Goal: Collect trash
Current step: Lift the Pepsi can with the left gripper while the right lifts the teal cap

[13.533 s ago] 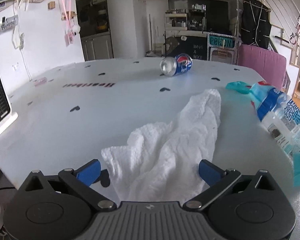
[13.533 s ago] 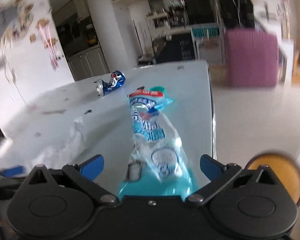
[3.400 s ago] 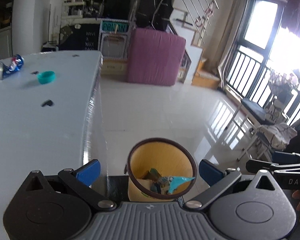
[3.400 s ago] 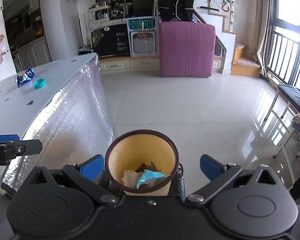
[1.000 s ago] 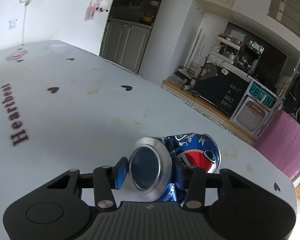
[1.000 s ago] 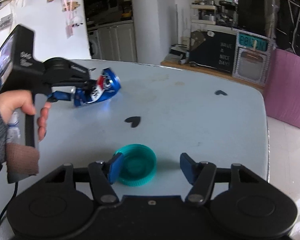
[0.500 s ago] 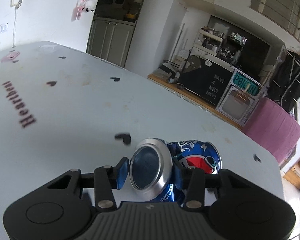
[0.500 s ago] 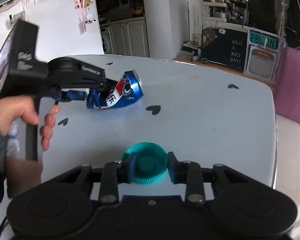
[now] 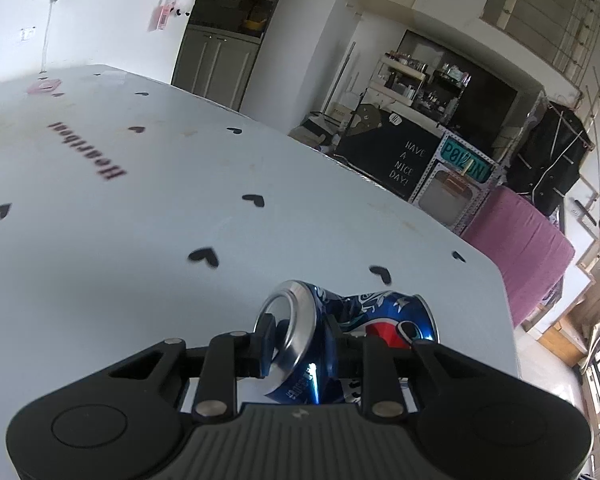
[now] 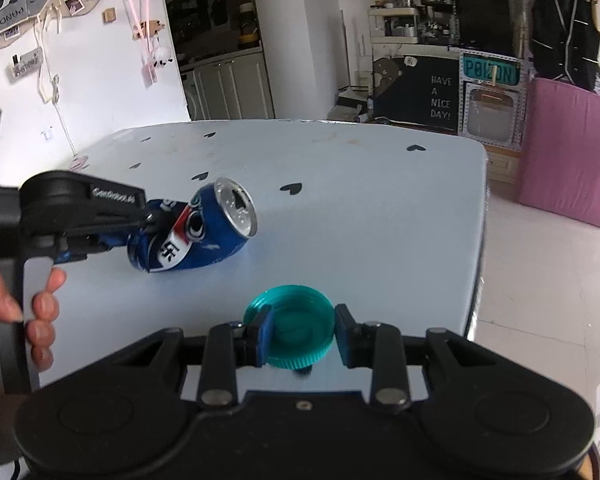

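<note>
Nearest me, my right gripper (image 10: pixel 302 334) pinches one teal bottle cap (image 10: pixel 296 322) between its blue pads, open side up, nothing inside. At ten o'clock, my left gripper (image 10: pixel 140 232), whose jaws have just been closing, clamps one dented blue Pepsi can (image 10: pixel 196 228) above the white table (image 10: pixel 380 208), its opened mouth showing. The table (image 9: pixel 100 240) carries black hearts and the word "Heartbeat". Farther, at one o'clock, a chalkboard (image 10: pixel 440 98) reads "HAVE A NICE DAY!".

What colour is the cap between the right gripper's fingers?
Teal green; the cap shows best in the right wrist view.
</note>
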